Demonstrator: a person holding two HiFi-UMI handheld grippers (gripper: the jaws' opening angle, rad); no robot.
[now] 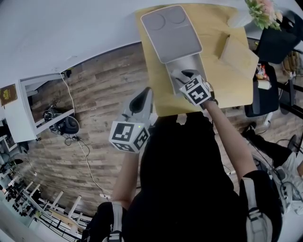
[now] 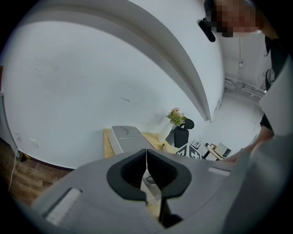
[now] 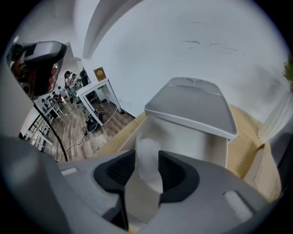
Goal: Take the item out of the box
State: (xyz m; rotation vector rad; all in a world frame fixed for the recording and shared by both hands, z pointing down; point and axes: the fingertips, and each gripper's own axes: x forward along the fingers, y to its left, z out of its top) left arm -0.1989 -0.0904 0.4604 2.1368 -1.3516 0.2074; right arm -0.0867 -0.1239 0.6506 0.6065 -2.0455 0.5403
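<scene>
A grey box (image 1: 183,66) with its lid (image 1: 171,33) swung up and back stands on the wooden table (image 1: 222,28). My right gripper (image 1: 185,75) reaches into the box's near end. In the right gripper view the right gripper (image 3: 147,164) is open, and a blurred white item (image 3: 145,192) stands upright between its pads, filling most of the gap; I cannot tell whether the pads touch it. My left gripper (image 1: 144,94) hangs off the table's near left edge over the floor. The left gripper (image 2: 146,157) is shut, with nothing in it.
A small cardboard box (image 1: 239,56) lies on the table's right side, with a vase of flowers (image 1: 260,12) at the far right corner. A black chair (image 1: 277,40) stands beyond it. White shelving (image 1: 28,108) and cables sit on the wooden floor at left.
</scene>
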